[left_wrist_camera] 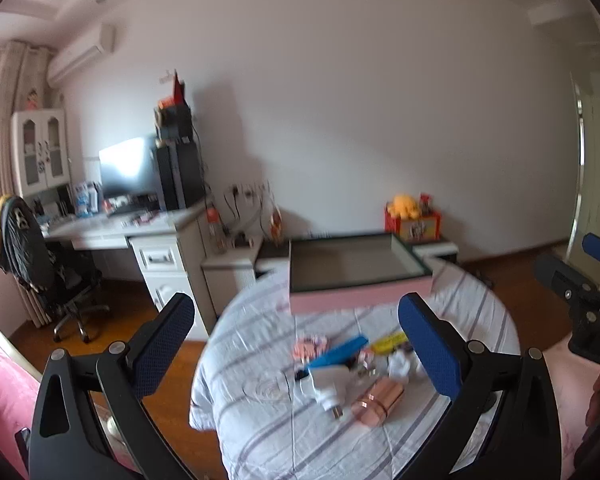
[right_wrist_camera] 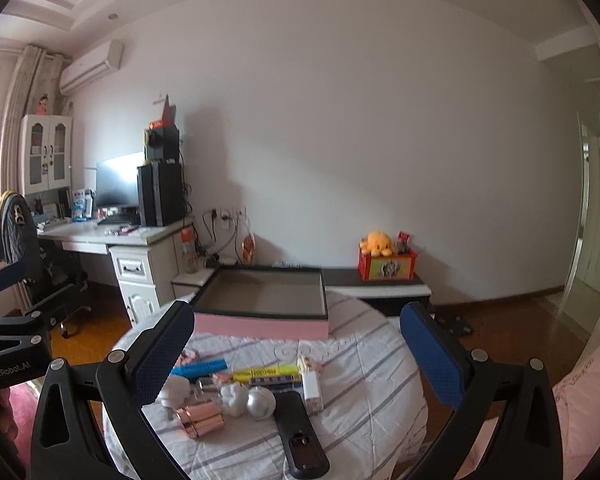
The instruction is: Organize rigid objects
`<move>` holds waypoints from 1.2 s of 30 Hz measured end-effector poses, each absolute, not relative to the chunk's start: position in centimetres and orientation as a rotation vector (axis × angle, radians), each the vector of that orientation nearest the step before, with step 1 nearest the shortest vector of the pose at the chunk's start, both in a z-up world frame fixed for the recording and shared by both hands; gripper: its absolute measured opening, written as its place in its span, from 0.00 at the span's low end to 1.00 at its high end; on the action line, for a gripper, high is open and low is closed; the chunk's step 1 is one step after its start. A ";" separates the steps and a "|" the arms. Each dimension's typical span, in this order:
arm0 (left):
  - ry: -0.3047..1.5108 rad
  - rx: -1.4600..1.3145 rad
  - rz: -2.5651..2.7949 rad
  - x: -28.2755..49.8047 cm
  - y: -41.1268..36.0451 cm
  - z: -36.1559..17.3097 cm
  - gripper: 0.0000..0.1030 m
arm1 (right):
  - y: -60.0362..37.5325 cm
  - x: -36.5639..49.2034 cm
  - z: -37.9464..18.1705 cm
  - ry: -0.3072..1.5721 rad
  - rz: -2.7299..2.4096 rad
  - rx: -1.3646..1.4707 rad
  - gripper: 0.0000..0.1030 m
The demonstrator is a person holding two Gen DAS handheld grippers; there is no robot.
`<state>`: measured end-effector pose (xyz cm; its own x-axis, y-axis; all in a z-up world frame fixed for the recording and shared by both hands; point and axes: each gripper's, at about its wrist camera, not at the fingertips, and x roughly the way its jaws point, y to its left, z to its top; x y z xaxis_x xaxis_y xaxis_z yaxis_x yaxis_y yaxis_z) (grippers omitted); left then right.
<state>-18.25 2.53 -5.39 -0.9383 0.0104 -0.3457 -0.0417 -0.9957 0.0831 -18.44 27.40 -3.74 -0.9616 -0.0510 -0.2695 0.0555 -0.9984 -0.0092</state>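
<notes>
Small rigid objects lie on a striped cloth (right_wrist_camera: 360, 360). I see a rose-gold cylinder (right_wrist_camera: 200, 420), a blue marker (right_wrist_camera: 198, 368), a yellow marker (right_wrist_camera: 266, 372), a white charger (right_wrist_camera: 312, 390), a silver ball (right_wrist_camera: 260, 402), a black remote (right_wrist_camera: 300, 436) and a white plug (left_wrist_camera: 324, 388). The cylinder (left_wrist_camera: 378, 400) and blue marker (left_wrist_camera: 336, 354) also show in the left wrist view. Behind them stands an empty pink-sided box (right_wrist_camera: 260, 326), also in the left wrist view (left_wrist_camera: 360, 300). My left gripper (left_wrist_camera: 296, 348) and right gripper (right_wrist_camera: 298, 356) are open and empty above the objects.
A white desk (right_wrist_camera: 140, 240) with a monitor and a computer tower stands at the left, with a black office chair (left_wrist_camera: 48, 272). A low shelf carries a red box with a yellow plush (right_wrist_camera: 384, 260). Wooden floor lies around. A doorway is at the right.
</notes>
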 end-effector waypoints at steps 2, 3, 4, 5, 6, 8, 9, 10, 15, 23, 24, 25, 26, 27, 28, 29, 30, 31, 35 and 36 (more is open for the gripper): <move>0.153 -0.606 3.046 -19.3 2.6 -7.0 1.00 | 27.6 -19.7 -5.1 0.027 -3.052 0.482 1.00; 0.162 -0.645 3.039 -19.9 2.6 -7.8 1.00 | 27.7 -20.4 -6.0 0.030 -3.047 0.518 1.00; 0.168 -0.687 3.032 -20.6 2.6 -8.8 1.00 | 27.9 -21.0 -6.8 0.031 -3.042 0.550 1.00; 0.171 -0.727 3.020 -21.2 2.6 -9.7 1.00 | 28.0 -21.4 -7.5 0.032 -3.037 0.577 1.00; 0.172 -0.759 3.008 -21.7 2.6 -10.5 1.00 | 28.1 -21.8 -8.2 0.034 -3.031 0.605 1.00; 0.169 -0.837 2.988 -22.8 2.6 -12.1 1.00 | 28.4 -22.9 -10.2 0.040 -3.016 0.682 1.00; 0.171 -0.864 2.980 -23.1 2.7 -12.8 1.00 | 28.4 -23.2 -10.9 0.040 -3.008 0.705 1.00; 0.183 -0.884 2.971 -23.4 2.8 -13.4 1.00 | 28.5 -23.8 -12.1 0.043 -2.993 0.749 1.00; 0.220 -0.959 2.917 -24.1 3.4 -16.1 1.00 | 29.1 -25.3 -16.0 0.078 -2.936 0.897 1.00; 0.274 -1.041 2.795 -24.5 6.0 -19.5 1.00 | 29.8 -26.1 -20.0 0.103 -2.849 1.029 1.00; 0.265 -1.047 2.789 -24.7 6.2 -19.7 1.00 | 29.8 -26.3 -20.4 0.101 -2.839 1.039 1.00; 0.256 -1.056 2.784 -24.8 6.4 -20.0 1.00 | 29.7 -26.3 -20.8 0.099 -2.827 1.050 0.99; 0.249 -1.061 2.780 -25.0 6.6 -20.2 1.00 | 29.7 -26.4 -21.1 0.100 -2.815 1.058 0.98; 0.247 -1.070 2.772 -25.0 6.6 -20.4 1.00 | 29.7 -26.4 -21.3 0.100 -2.807 1.059 0.94; 0.249 -1.076 2.770 -25.1 6.7 -20.6 1.00 | 29.6 -26.4 -21.5 0.102 -2.791 1.065 0.92; 0.249 -1.076 2.767 -25.1 6.7 -20.7 1.00 | 29.6 -26.5 -21.8 0.102 -2.778 1.073 0.91; 0.246 -1.080 2.760 -25.1 6.7 -20.7 1.00 | 29.6 -26.5 -21.8 0.103 -2.772 1.074 0.86; 0.233 -1.079 2.759 -25.3 6.6 -20.7 1.00 | 29.6 -26.6 -21.9 0.102 -2.763 1.073 0.79; 0.129 -1.100 2.771 -26.1 5.1 -20.3 1.00 | 29.9 -27.4 -21.5 0.073 -2.739 1.054 0.78; 0.085 -1.095 2.775 -26.3 4.6 -20.1 1.00 | 30.0 -27.7 -21.3 0.068 -2.738 1.051 0.78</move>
<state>-26.35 4.65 -20.11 -0.7202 0.1244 -0.6825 -0.1658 -0.9861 -0.0048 -27.72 30.01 -21.32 -0.7244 -0.1763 -0.6664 0.2092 -0.9774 0.0312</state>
